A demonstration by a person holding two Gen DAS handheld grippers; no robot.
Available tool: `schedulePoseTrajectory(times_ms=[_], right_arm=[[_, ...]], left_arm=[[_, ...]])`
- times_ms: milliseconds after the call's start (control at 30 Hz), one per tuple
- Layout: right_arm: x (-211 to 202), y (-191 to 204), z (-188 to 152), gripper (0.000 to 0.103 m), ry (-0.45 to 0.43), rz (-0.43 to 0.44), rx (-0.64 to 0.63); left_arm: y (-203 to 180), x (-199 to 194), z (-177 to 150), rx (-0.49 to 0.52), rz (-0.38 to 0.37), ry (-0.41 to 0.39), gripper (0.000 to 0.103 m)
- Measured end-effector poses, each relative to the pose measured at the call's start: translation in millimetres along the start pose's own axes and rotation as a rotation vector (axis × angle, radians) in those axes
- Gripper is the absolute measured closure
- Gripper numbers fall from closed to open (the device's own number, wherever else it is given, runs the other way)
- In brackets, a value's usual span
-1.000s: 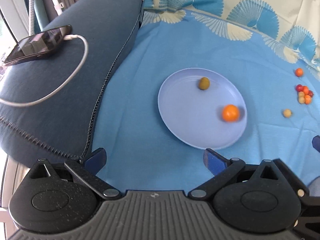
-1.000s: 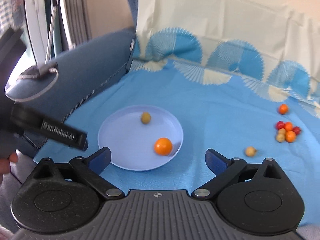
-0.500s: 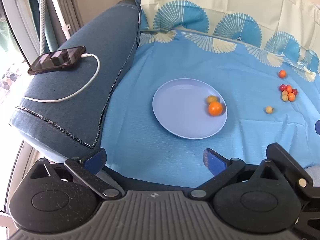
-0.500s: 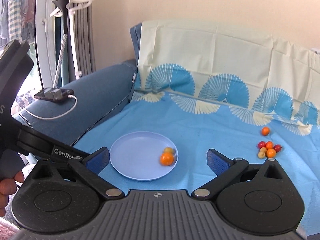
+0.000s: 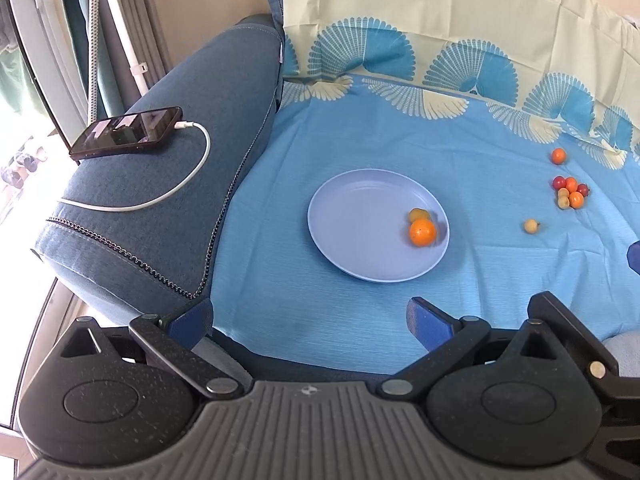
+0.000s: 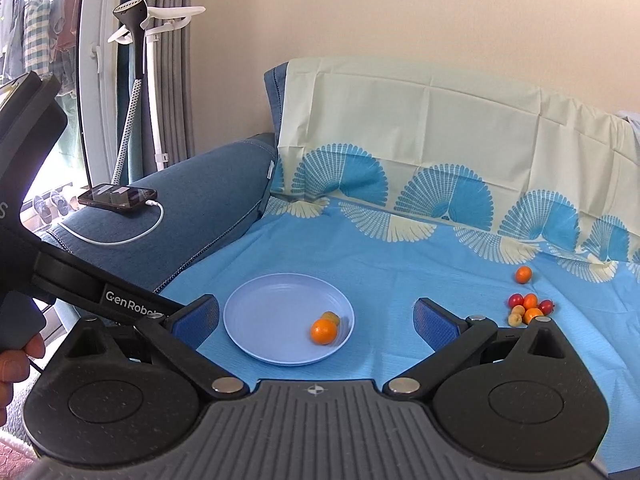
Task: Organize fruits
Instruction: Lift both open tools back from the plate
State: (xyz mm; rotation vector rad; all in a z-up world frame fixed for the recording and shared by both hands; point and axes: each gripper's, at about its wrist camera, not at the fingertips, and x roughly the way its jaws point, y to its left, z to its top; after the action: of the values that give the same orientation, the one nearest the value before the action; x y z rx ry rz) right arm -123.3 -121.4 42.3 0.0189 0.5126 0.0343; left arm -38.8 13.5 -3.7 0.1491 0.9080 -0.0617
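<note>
**Two fruits on plate; both grippers spread and pulled back**

The orange fruit lies on the lilac plate, on its right-hand part, touching a smaller yellow-green fruit just behind it. The plate rests on the blue patterned sheet that covers the sofa seat. To the plate's right, apart from it, a single pale fruit sits on the sheet; farther right is a tight cluster of red, orange and pale fruits, and behind that one lone orange fruit.

Left gripper: fingers spread wide, nothing between them, held above the front edge of the seat and angled down toward the plate. Right gripper: likewise spread and empty, held nearly level — its view takes in the wall and the backrest. In the right wrist view the left gripper's body reaches in from the left, with part of the person's hand on its handle.

Against one second earlier, both cameras stand farther from the plate, which now appears smaller. The two fruits on the plate were then apart — the yellow-green one toward the far side — and now rest together. The loose fruits on the sheet are unchanged.

On the sofa armrest a phone lies with a white cable plugged in. A garment steamer stands behind by the window.
</note>
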Motion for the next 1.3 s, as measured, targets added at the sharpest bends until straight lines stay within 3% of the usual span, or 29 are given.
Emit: schedulePoseTrajectory(times_ms=[1300], right_arm=[[7.9, 0.2, -6.3, 0.001, 0.041, 0.013, -0.009]], left_arm=[[2.7, 8.3, -2.1, -0.010, 0.011, 0.017, 0.000]])
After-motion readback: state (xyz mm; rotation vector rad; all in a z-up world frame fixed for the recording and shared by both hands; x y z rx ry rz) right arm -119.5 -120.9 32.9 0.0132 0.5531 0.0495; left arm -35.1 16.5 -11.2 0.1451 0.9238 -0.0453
